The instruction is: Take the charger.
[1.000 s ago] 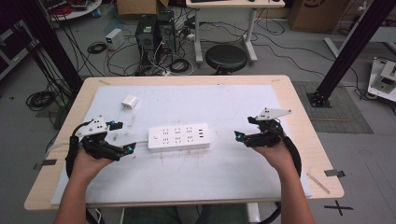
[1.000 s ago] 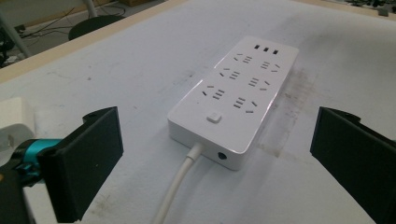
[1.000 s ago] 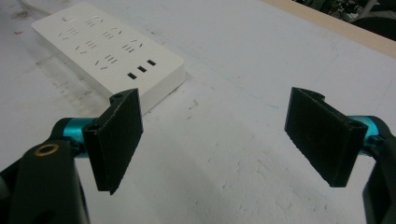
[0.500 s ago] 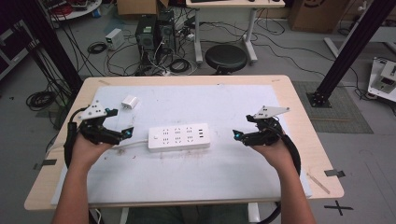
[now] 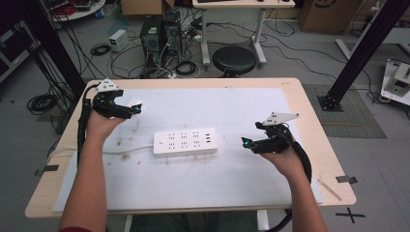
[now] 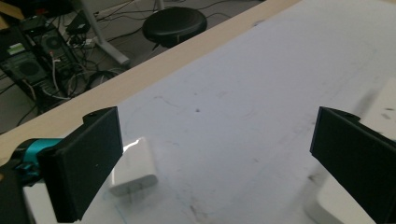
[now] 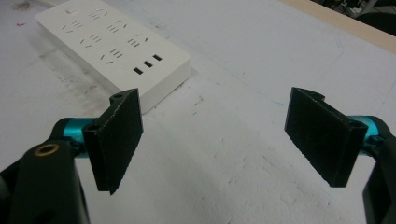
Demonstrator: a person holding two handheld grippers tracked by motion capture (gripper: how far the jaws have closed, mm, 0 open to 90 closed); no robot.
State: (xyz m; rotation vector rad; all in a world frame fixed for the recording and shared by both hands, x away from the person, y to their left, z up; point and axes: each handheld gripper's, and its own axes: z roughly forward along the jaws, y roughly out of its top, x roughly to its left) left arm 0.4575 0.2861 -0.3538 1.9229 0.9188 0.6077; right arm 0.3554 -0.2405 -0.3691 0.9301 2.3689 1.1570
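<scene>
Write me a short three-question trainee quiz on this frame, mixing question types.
1. True or false: the left gripper is shut on the small white charger.
2. Which item lies nearest the right gripper?
A. black stool
B. white power strip
C. small white charger
3. Fill in: in the high view, the power strip's cord leaves its ____ end.

Key:
1. False. Its fingers stand wide apart, and the charger lies on the table by one of them, not gripped.
2. B.
3. Left.
</scene>
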